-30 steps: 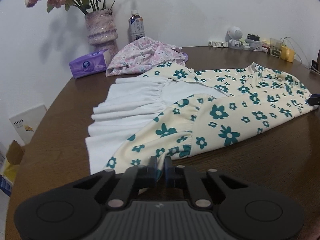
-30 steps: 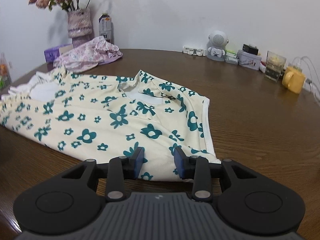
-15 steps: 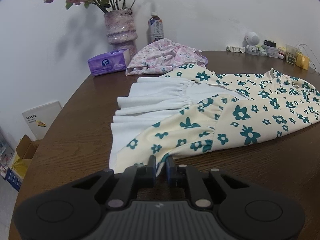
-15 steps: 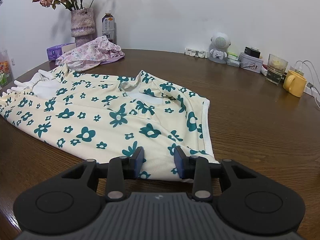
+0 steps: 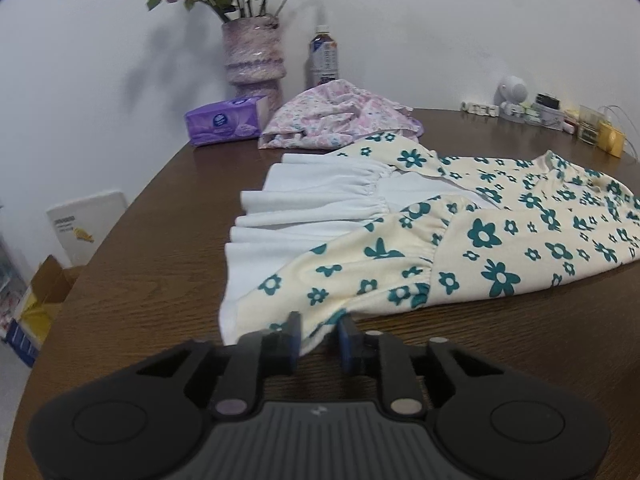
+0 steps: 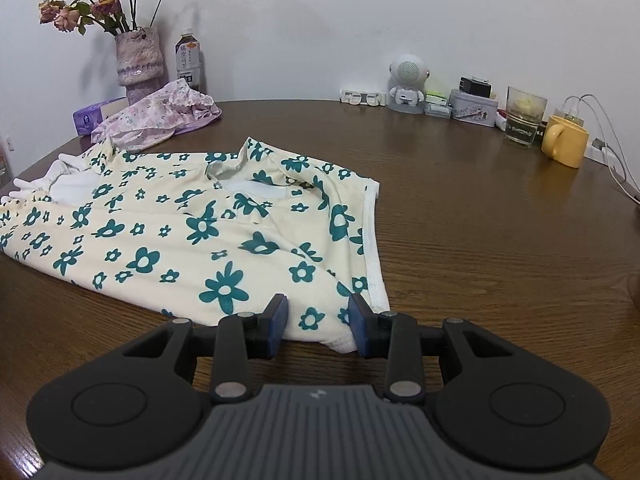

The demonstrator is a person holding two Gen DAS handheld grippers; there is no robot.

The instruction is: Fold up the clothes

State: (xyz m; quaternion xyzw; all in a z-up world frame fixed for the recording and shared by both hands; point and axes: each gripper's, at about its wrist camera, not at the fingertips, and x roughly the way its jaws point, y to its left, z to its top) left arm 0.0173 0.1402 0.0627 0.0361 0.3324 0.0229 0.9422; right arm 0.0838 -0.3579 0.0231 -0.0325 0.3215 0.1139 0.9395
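Note:
A cream dress with teal flowers [image 5: 500,240] lies flat on the brown table, its near side folded over so the white lining [image 5: 320,200] shows at the skirt end. My left gripper [image 5: 319,334] is open, its jaws either side of the skirt's hem corner. In the right wrist view the dress [image 6: 192,228] spreads to the left. My right gripper [image 6: 319,318] is open with the shoulder corner of the dress lying between its fingers.
A pink floral garment [image 5: 336,120], purple tissue pack [image 5: 226,121], vase [image 5: 254,56] and bottle [image 5: 324,56] stand at the back left. A yellow mug [image 6: 565,146], glass [image 6: 524,118], tin and small white robot figure [image 6: 407,82] line the back right by the wall.
My left gripper was shut on the hem corner and has opened, letting it go onto the table. My right gripper has opened wider. The dress lies a little farther forward.

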